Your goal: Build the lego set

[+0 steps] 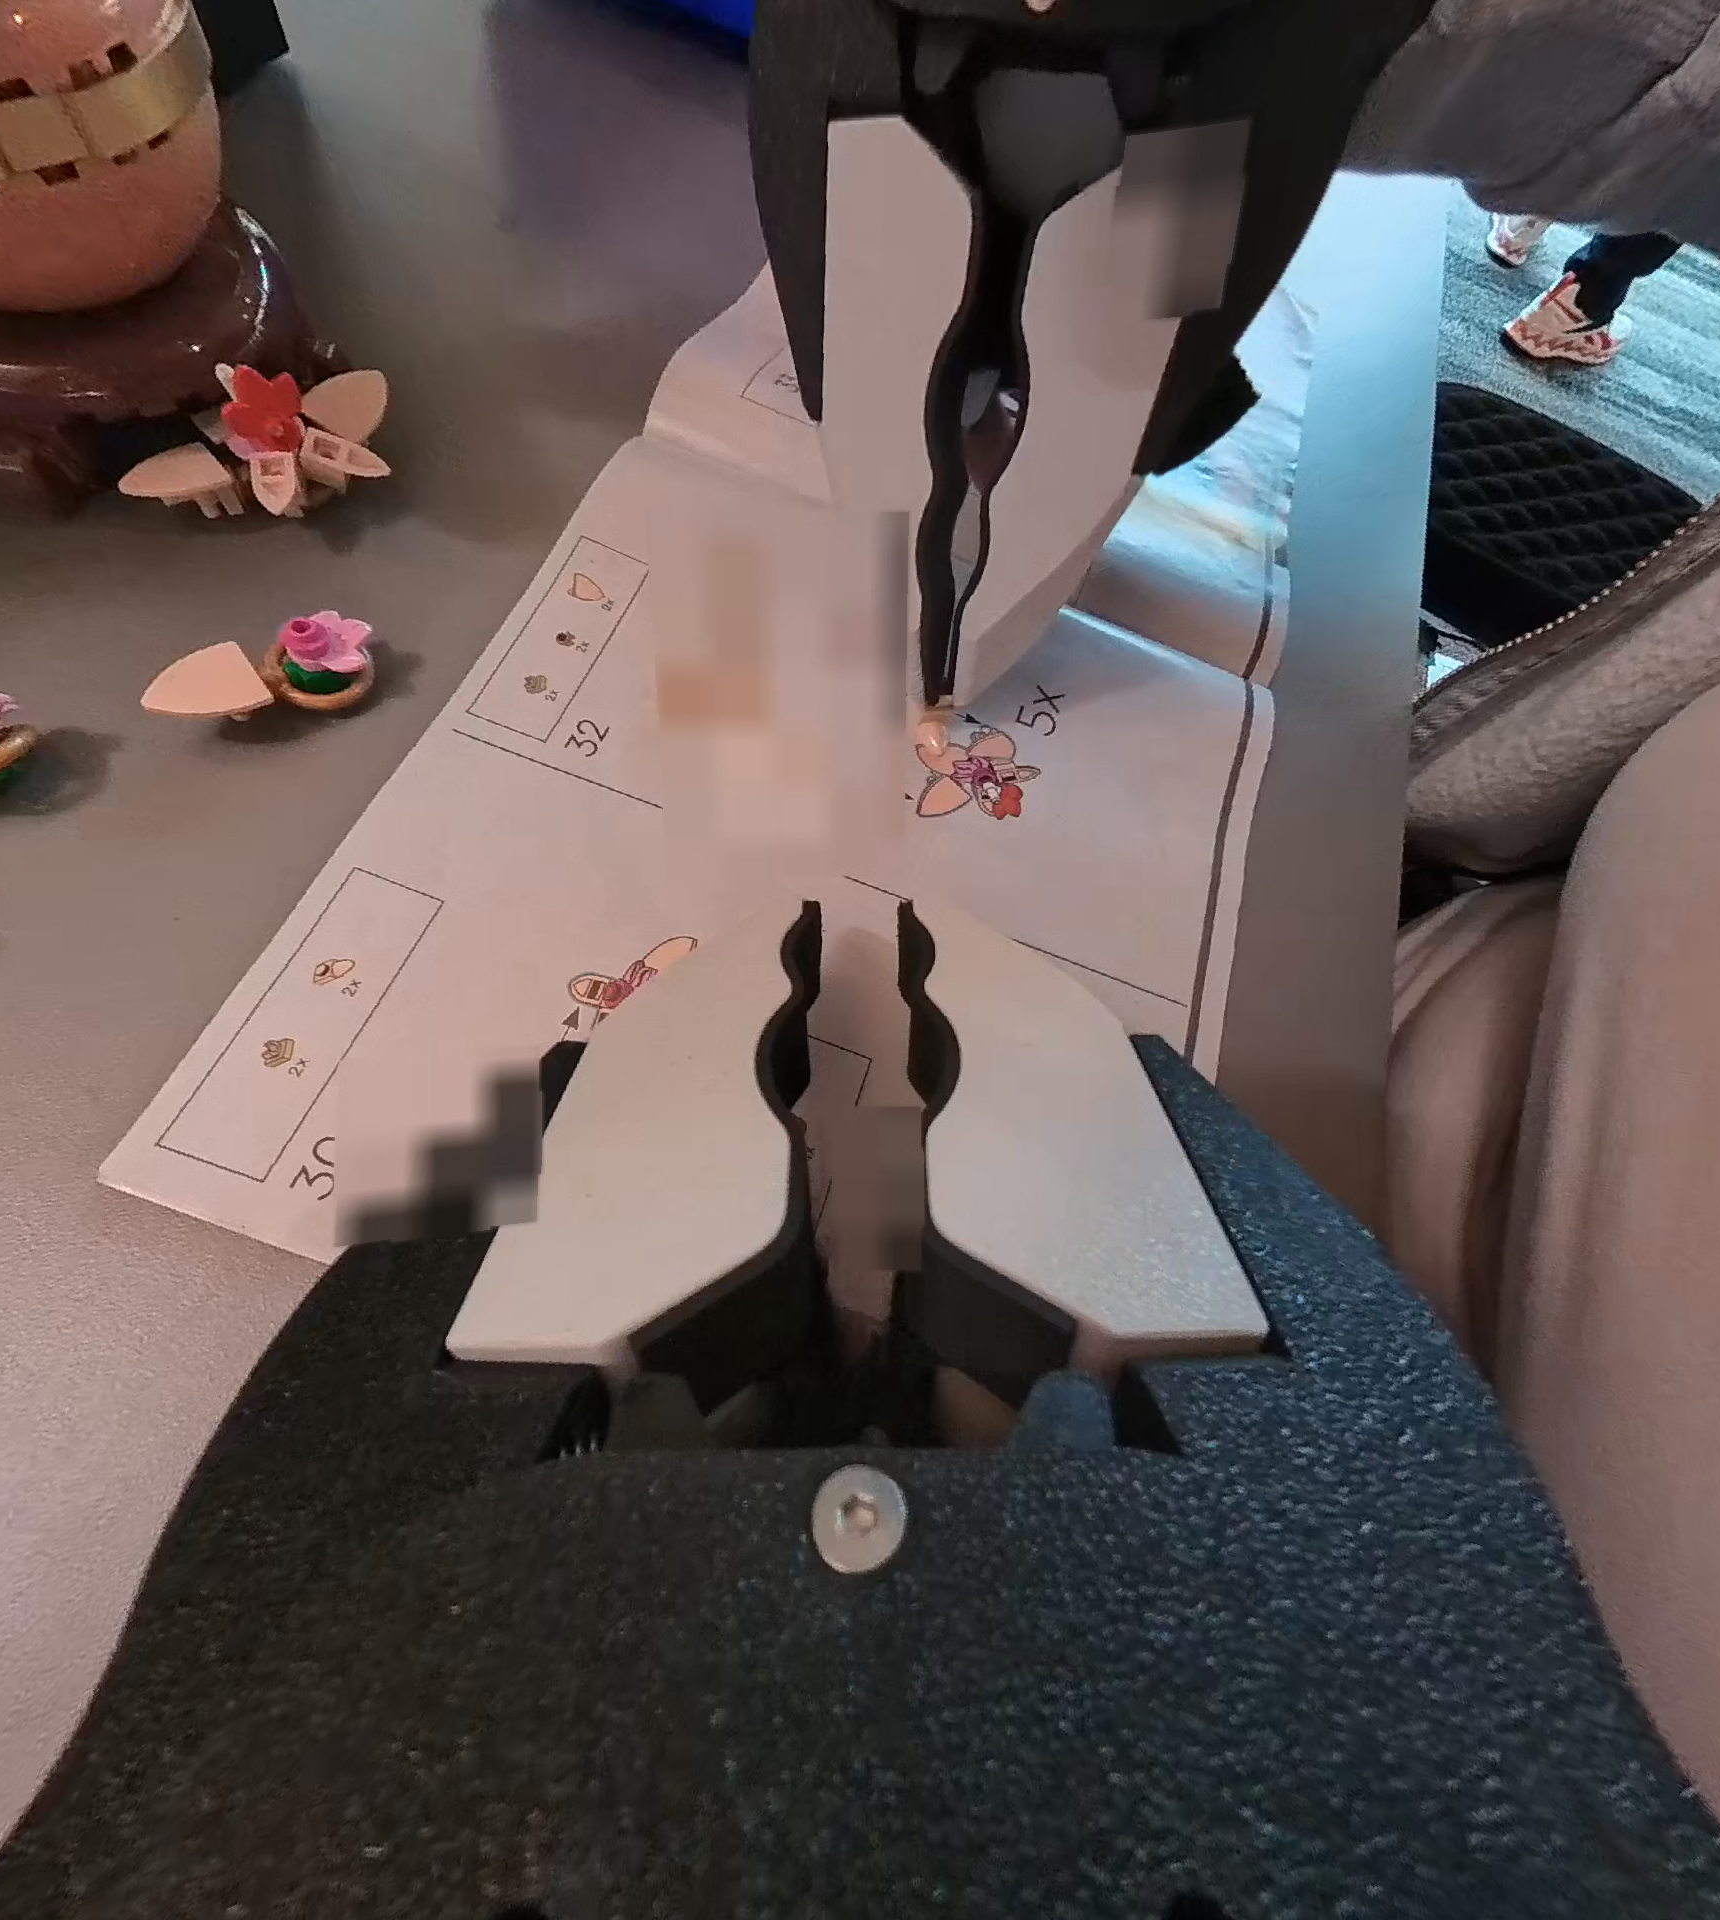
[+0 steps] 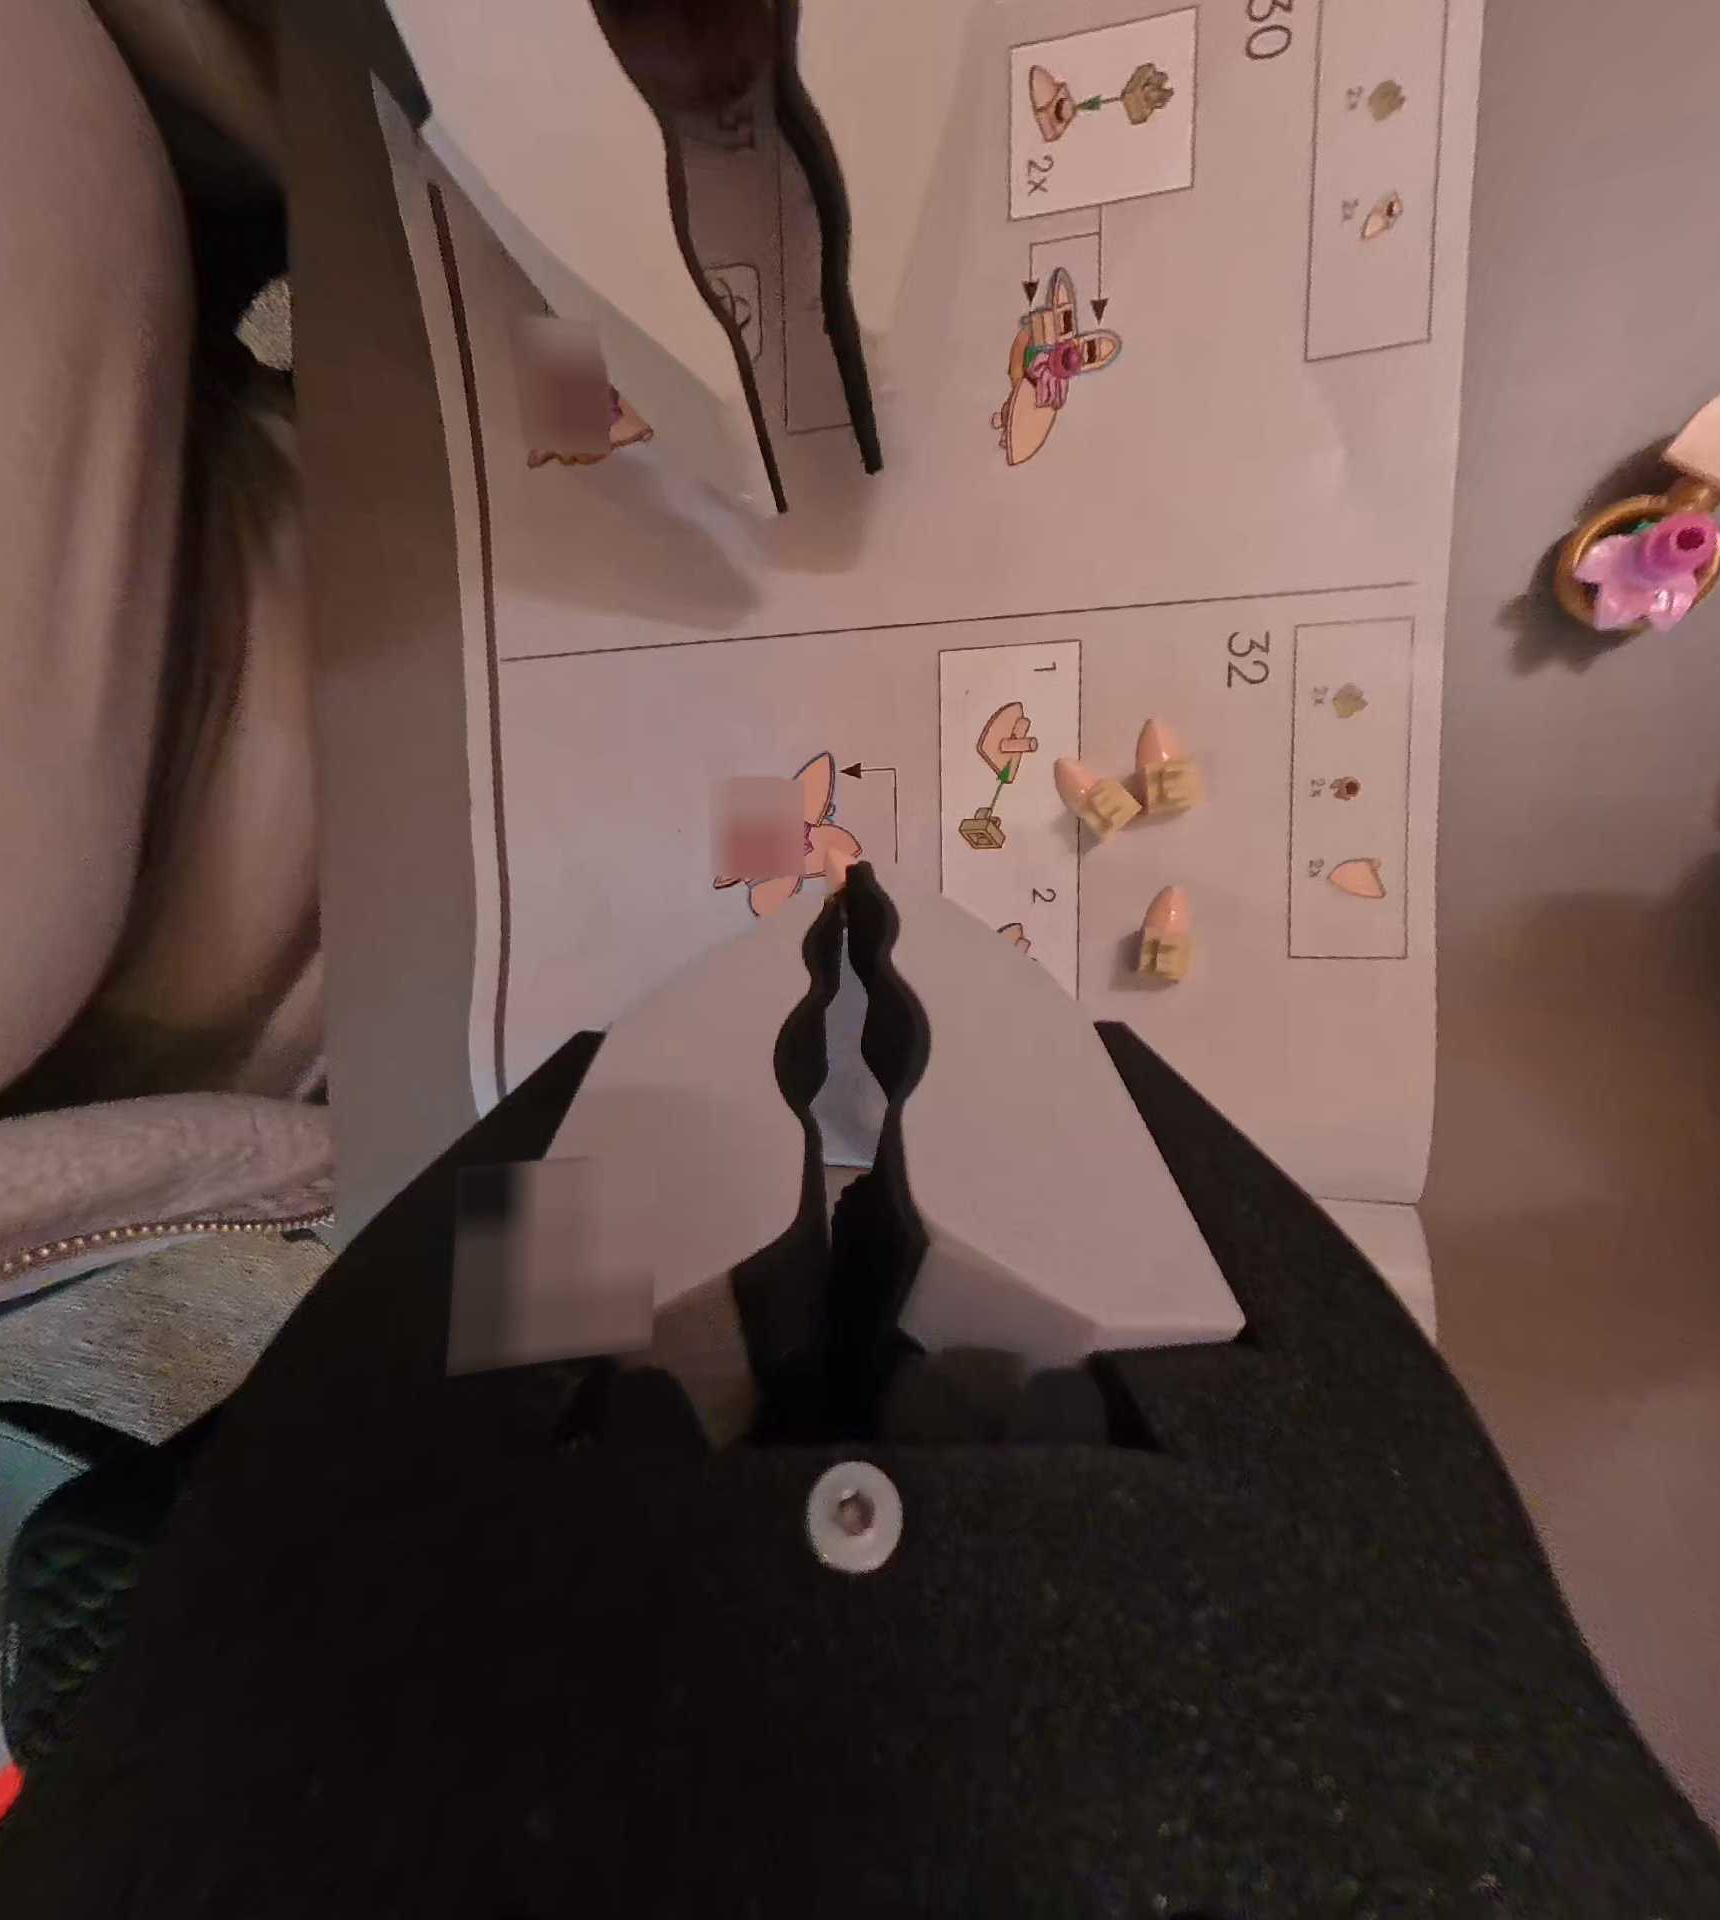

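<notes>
Right gripper fingers pinched on small peach piece over instruction sheet. Left gripper fingers apart, bare, above sheet. Right view only: three peach-tan pieces on sheet. Left view only: pink egg model, red flower cluster. Sheet bears printed numbers, diagrams.

Each gripper, left and right, has a black, coarse-grained housing with one silver socket-head screw set centrally. Two pale grey, wedge-shaped fingers project forward; their inner faces carry black pads with a wavy profile. The person wears a grey zip-up fleece and beige trousers.
</notes>
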`<state>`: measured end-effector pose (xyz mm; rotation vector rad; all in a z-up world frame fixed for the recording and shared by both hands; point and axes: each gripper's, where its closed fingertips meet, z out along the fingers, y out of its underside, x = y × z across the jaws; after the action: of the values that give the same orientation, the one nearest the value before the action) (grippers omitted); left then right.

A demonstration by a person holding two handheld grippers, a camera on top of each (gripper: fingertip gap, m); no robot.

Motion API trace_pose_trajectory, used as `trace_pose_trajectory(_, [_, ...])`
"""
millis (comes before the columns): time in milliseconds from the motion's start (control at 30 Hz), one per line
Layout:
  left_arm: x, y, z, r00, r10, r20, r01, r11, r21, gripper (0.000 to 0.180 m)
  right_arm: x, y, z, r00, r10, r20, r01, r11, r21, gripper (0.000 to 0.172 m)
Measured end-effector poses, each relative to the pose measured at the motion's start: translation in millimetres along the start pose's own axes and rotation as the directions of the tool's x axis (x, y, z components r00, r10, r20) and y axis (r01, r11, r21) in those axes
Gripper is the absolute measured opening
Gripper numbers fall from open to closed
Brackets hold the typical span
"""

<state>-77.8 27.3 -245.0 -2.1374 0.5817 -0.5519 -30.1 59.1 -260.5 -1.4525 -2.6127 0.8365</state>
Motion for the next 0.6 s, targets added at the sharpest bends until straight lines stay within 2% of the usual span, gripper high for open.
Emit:
trace_pose_trajectory(233, [-0.4, 0.5, 0.5, 1.0, -0.008, -0.004, 0.008, 1.0, -0.006, 0.014, -0.5, -0.3, 0.4, 0.996, 0.082, 0.034, -0.084, 0.995, 0.047, 0.001])
trace_pose_trajectory(300, [-0.3, 0.4, 0.5, 1.0, -0.005, -0.002, 0.005, 1.0, -0.005, 0.014, 0.1, -0.7, 0.2, 0.999, 0.036, -0.006, -0.036, 0.999, 0.039, 0.001])
trace_pose_trajectory(400, [-0.3, 0.4, 0.5, 1.0, -0.002, 0.001, 0.002, 1.0, -0.005, 0.014, 0.2, -4.2, 0.9, 0.977, -0.177, -0.121, 0.183, 0.982, 0.041, 0.002])
trace_pose_trajectory(600, [0.0, 1.9, 1.1, 1.0, -0.01, -0.006, 0.009, 1.0, -0.017, 0.014, -8.5, -0.4, -7.1, 0.946, -0.245, -0.212, 0.27, 0.958, 0.099, 0.013])
